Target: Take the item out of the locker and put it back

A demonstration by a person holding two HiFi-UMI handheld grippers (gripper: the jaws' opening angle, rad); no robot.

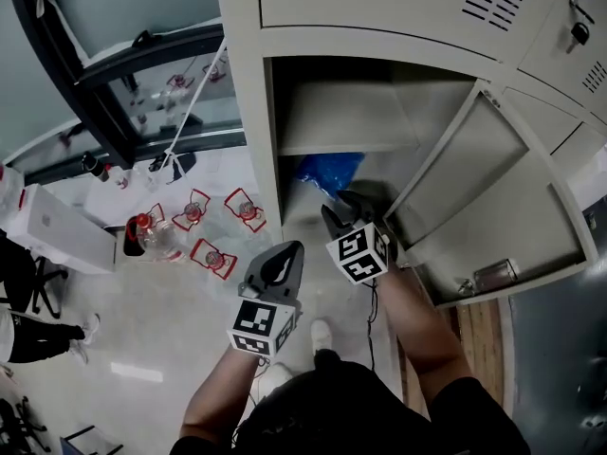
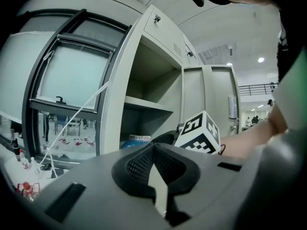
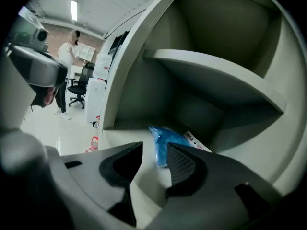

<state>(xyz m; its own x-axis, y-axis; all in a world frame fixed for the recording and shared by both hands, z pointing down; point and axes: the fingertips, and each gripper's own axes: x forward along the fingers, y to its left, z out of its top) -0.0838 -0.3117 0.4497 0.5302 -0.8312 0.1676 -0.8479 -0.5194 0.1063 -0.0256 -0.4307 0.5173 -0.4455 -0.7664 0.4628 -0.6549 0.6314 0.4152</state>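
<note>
Two tools are in play, my left gripper (image 1: 282, 259) and my right gripper (image 1: 343, 209), before an open beige-grey metal locker (image 1: 379, 36).

Writing: the blue packet (image 3: 168, 140) carries a white label (image 3: 197, 143) with dark print, too small to read. The cube (image 1: 358, 252) on each gripper bears black-and-white square markers and no letters.

Surface and room: a pale glossy floor (image 1: 161, 330) runs to the left. A wood-toned strip (image 1: 479, 335) lies under the locker's door (image 1: 493, 188), which is swung wide to the right. A dark-framed window (image 1: 142, 74) stands just left of the locker. Below it a white box (image 1: 57, 230) and several red-and-white pieces (image 1: 213, 257) rest on the floor. In the right gripper view a person (image 3: 64, 75) stands far off beside a black office chair (image 3: 79, 85).

Containers: one shelf (image 3: 216, 75) divides the open compartment. The blue packet lies flat on the compartment's bottom, under that shelf and back from the front edge.

Grippers: my right gripper is at the mouth of the compartment and points at the packet. Its fingers (image 3: 184, 164) stand wide apart and hold nothing, and the packet lies beyond their tips, untouched. My left gripper is outside the locker, beside and behind the right one. Its fingers (image 2: 139, 164) meet tip to tip with nothing between them.
</note>
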